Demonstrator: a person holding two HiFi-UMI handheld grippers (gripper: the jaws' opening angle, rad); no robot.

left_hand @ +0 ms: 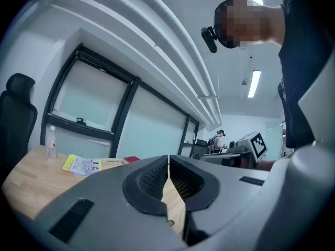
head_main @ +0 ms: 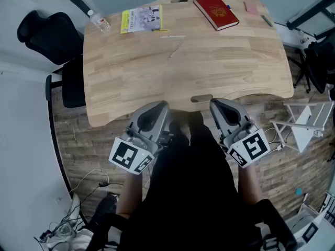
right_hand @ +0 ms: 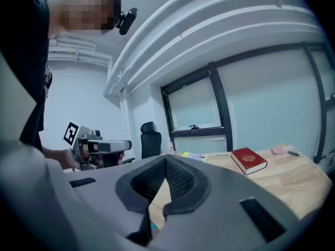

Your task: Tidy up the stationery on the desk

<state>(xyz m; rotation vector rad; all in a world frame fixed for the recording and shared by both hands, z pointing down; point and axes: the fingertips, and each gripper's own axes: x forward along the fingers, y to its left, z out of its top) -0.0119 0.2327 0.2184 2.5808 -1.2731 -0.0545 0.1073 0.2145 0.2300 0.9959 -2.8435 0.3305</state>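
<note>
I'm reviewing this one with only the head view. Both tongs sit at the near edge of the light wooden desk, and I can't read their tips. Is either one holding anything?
Observer: No. The left gripper view shows the left tongs shut, with nothing between them.
Operator: And the other one?
Observer: The right tongs are shut and empty too, as the right gripper view shows.
Operator: Is there anything in the room beyond my frame?
Observer: A second person is far off in the background of the left gripper view.
</note>
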